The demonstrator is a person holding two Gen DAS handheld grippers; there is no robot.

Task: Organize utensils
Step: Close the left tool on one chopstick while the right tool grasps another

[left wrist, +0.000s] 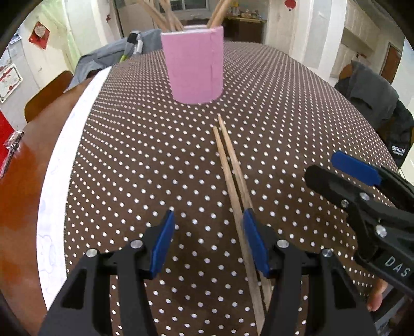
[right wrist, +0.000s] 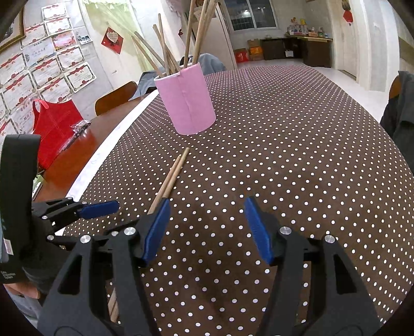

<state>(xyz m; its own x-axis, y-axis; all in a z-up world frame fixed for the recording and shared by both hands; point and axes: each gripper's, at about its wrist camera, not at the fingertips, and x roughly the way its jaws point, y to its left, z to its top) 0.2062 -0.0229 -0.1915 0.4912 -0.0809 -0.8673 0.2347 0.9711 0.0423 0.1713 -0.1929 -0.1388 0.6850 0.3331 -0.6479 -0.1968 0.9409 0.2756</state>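
Tools tilt down, left tool (left wrist: 207,240) and right tool (right wrist: 207,230) both apart, flanking two chopsticks (left wrist: 230,165).

Bright even indoor light; window (right wrist: 249,15) glowing at rear; soft glare on wooden tabletop (left wrist: 23,165); strong fisheye bending, dark vignette corners; sharp focus

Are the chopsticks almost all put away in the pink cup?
Mostly. Several chopsticks already stand in the pink cup. Neither the left tongs nor the right tongs hold anything; both are open. Two chopsticks lying side by side on the dotted tablecloth are left.
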